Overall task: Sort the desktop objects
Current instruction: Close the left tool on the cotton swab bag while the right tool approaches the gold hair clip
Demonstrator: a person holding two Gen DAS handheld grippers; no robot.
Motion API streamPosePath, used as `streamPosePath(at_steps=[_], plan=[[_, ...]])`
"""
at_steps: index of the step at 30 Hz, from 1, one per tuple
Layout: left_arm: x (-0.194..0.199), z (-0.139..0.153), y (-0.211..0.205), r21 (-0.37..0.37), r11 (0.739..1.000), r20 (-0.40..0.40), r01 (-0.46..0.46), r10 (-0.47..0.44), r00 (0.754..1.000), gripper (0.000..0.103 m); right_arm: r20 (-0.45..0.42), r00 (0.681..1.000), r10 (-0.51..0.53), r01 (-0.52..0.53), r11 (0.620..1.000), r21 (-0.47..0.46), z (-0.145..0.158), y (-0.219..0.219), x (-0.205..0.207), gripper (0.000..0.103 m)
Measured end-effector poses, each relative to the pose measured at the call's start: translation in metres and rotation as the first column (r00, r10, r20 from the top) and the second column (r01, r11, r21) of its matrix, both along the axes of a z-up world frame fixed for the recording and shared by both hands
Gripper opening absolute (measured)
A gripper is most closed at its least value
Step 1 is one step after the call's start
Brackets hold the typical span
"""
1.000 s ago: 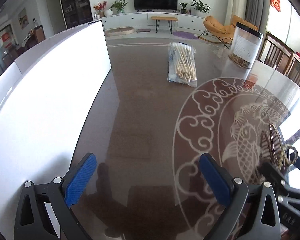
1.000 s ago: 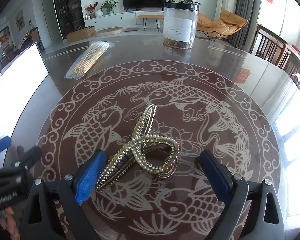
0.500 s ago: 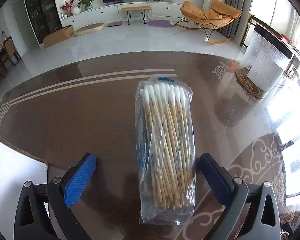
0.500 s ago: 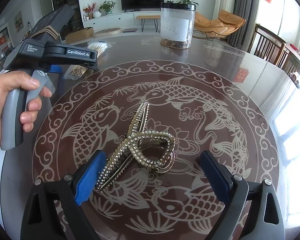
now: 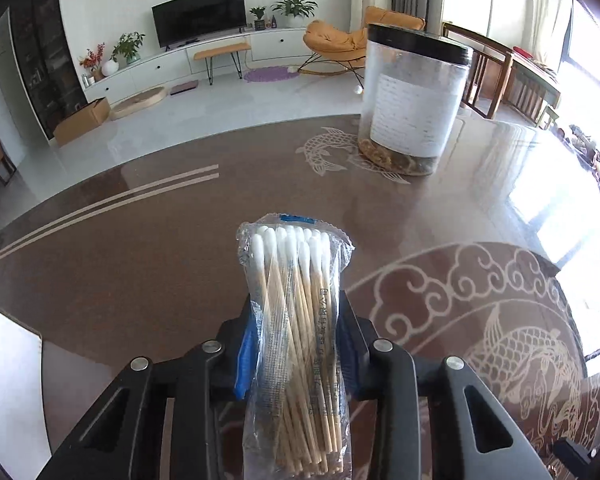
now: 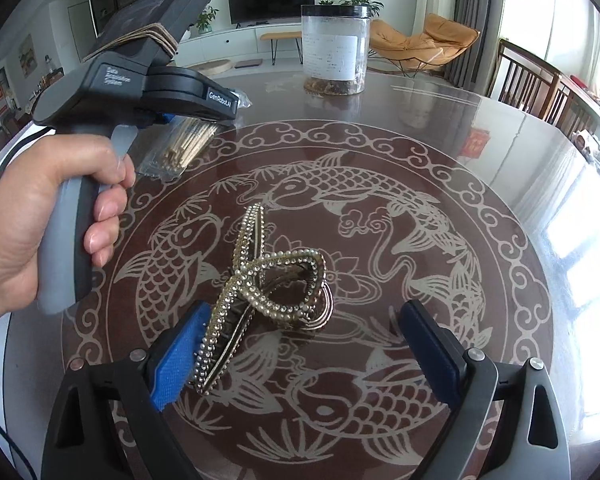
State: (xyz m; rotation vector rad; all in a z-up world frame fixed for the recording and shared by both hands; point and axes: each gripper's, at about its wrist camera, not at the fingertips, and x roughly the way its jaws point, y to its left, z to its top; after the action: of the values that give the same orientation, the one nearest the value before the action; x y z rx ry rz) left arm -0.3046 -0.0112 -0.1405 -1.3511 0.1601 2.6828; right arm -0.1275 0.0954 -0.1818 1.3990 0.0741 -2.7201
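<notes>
The left gripper (image 5: pixel 296 344) has just been closed on the bag of cotton swabs (image 5: pixel 296 320); the right gripper (image 6: pixel 304 352) is held wide apart around the hair clip (image 6: pixel 268 284), one pad touching it.

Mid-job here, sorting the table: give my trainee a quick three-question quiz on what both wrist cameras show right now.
1. True or false: the left gripper is shut on the cotton swab bag.
2. What lies between the right gripper's fingers? A) hair clip B) jar C) nothing
3. What colour is the lid of the clear jar?

Key: 1 true; its fingers have just closed on the bag. 2 A, the hair clip, with the gripper open. 3 Black.
</notes>
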Motion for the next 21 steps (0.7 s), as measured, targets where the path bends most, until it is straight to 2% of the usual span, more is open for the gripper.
streamPosePath(at_steps=[4,6,10,13,16,17,18,19,21], plan=[[0.077,0.000,0.007,0.013,0.999,-0.039,0.032,-0.031,0.999,0.035,-0.027,0.999,-0.021,0.021,1.000,0.006,0.003,0.018,0.012,0.070],[0.118,0.002,0.012,0.035,0.998,-0.037,0.050,-0.049,0.998,0.035,-0.029,0.999,-0.029,0.030,1.000,0.009,0.004,0.030,0.020,0.067],[0.185,0.004,0.041,0.023,0.993,-0.039,0.116,-0.115,0.993,0.035,-0.015,1.000,0.028,-0.027,0.999,0.019,0.004,0.054,0.037,0.067],[0.210,0.007,0.058,0.038,0.989,-0.036,0.142,-0.141,0.989,0.034,0.043,0.999,-0.029,0.029,1.000,-0.003,0.008,0.083,0.047,0.065],[0.228,0.010,0.059,0.069,0.989,-0.033,0.128,-0.126,0.992,0.034,0.082,0.995,-0.054,0.057,0.998,-0.030,0.011,0.101,0.060,0.064],[0.231,0.011,0.056,0.073,0.990,-0.033,0.117,-0.115,0.993,0.034,0.088,0.994,-0.062,0.066,0.997,-0.051,0.012,0.104,0.063,0.066],[0.233,0.012,0.051,0.068,0.992,-0.033,0.106,-0.104,0.994,0.034,0.092,0.994,-0.060,0.068,0.994,-0.089,0.012,0.107,0.066,0.075],[0.237,0.013,0.048,0.051,0.995,-0.035,0.090,-0.089,0.995,0.034,0.089,0.995,-0.055,0.067,0.988,-0.136,0.014,0.108,0.068,0.077],[0.235,0.013,0.034,0.025,0.999,-0.038,0.045,-0.044,0.998,0.035,0.070,0.997,-0.035,0.050,0.975,-0.217,0.016,0.103,0.068,0.077]])
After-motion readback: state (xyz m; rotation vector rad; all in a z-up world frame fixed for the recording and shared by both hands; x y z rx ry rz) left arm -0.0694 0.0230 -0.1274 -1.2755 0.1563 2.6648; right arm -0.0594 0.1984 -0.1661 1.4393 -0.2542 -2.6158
